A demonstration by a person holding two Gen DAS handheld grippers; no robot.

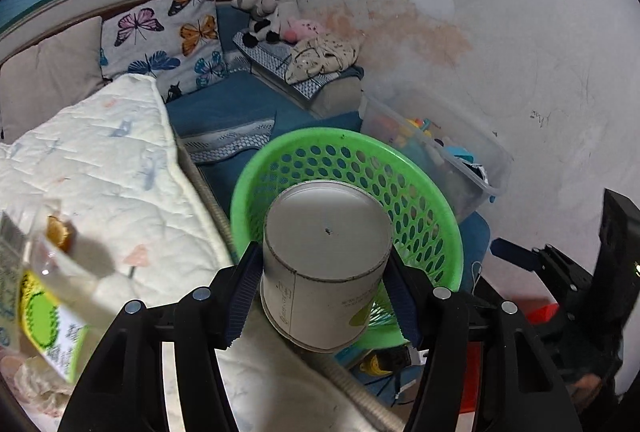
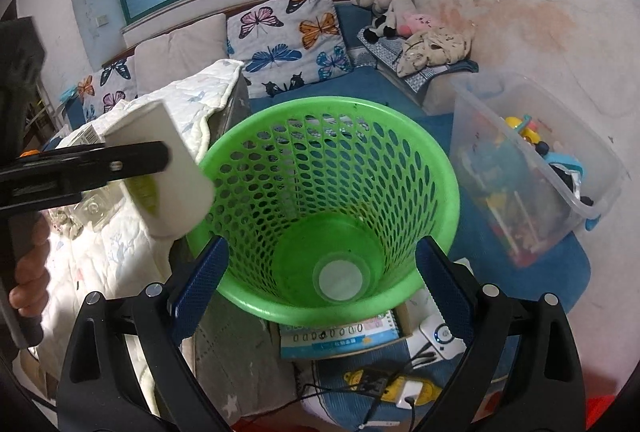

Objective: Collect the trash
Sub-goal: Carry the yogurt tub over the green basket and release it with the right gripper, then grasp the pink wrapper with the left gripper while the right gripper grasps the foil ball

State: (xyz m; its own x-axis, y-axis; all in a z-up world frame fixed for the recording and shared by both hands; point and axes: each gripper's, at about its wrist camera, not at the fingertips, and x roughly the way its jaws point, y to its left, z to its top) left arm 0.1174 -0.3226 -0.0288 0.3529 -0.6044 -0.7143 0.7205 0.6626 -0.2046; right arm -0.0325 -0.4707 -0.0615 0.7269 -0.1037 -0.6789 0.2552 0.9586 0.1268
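Seen from the right wrist camera, a person's bare hand [image 2: 28, 272] at the far left edge wraps around a dark handle, and the left tongs [image 2: 168, 160] reach from it toward the middle of the picture, their black arm running almost level across the side of a white paper cup [image 2: 176, 176]. The left tongs are clenched on that cup: the left wrist camera shows both ribbed blue pads pressed against its sides, with the cup's flat round base facing the lens and its body angled down and away. The cup hangs in the air just beside the left rim of a green perforated basket [image 2: 440, 192], above the edge of a white quilted blanket [image 2: 100, 260] that covers the bed at the left. A blurred clear plastic package [image 1: 44, 296] with a green label lies on that blanket. The basket stands upright on the floor, and a round white disc [image 2: 340, 280] lies at its bottom. The right tongs [image 2: 320, 288] point steeply down over the basket's near rim, their two blue pads spread wide either side of it, touching nothing, so they are released. To the right of the basket, by the stained wall, stands a clear plastic bin [image 2: 592, 208] of toys.
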